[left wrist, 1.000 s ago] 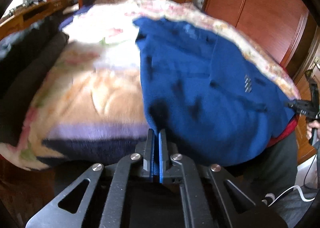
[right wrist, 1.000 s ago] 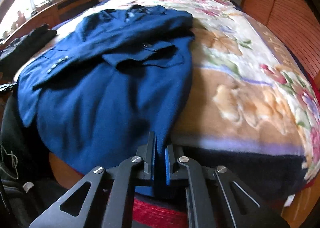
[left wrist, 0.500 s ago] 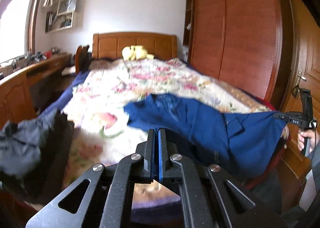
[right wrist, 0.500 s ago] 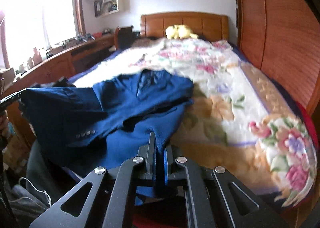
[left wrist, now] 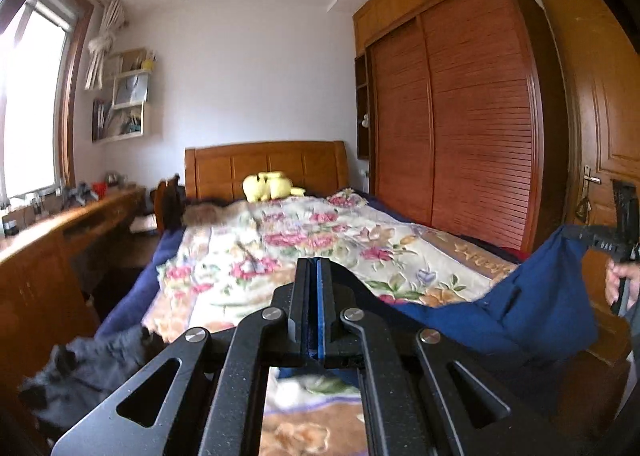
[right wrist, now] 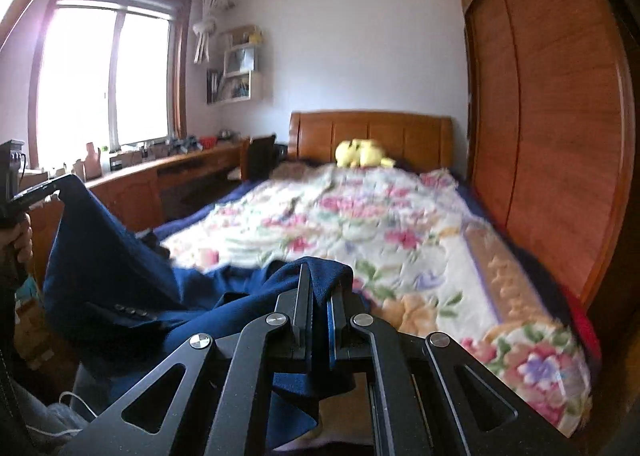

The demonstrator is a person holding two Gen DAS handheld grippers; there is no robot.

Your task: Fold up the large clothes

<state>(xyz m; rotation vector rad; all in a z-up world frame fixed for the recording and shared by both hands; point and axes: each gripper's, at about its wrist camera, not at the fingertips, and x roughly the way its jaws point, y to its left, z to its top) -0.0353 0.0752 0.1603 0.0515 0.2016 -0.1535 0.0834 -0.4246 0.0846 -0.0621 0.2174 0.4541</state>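
You have the blue jacket (right wrist: pixel 120 276) pinched at two points and slung in the air between your hands, above the near end of the bed (right wrist: pixel 400 224). Your left hand-held gripper (left wrist: pixel 316 296) is clenched on a thin edge of the blue cloth, which shows as a narrow strip between its jaws. Your right hand-held gripper (right wrist: pixel 320 304) is clenched on a thicker bunch that humps over its fingertips and hangs below them. In the left wrist view the jacket sags in a curve across to your right hand (left wrist: pixel 622 284); in the right wrist view it slopes up to your left hand (right wrist: pixel 18 240), with the cuff buttons (right wrist: pixel 130 312) on a fold low in the drape.

The main risk is the left grip. So little cloth sits between those jaws that a jerk or the jacket's own weight could probably pull it free, and that side would drop toward the floor. The right gripper's bunched hold may take in more than one layer, so the jacket could land twisted rather than flat when you lay it down.

How much of the jacket hangs below the slung edge cannot be seen; a low hem could catch on the edge of the floral blanket (left wrist: pixel 304 248) and drag it into wrinkles. The dark clothes (left wrist: pixel 80 368) heaped at the bed's left side lie near your swing path, so a low pass could snag them.
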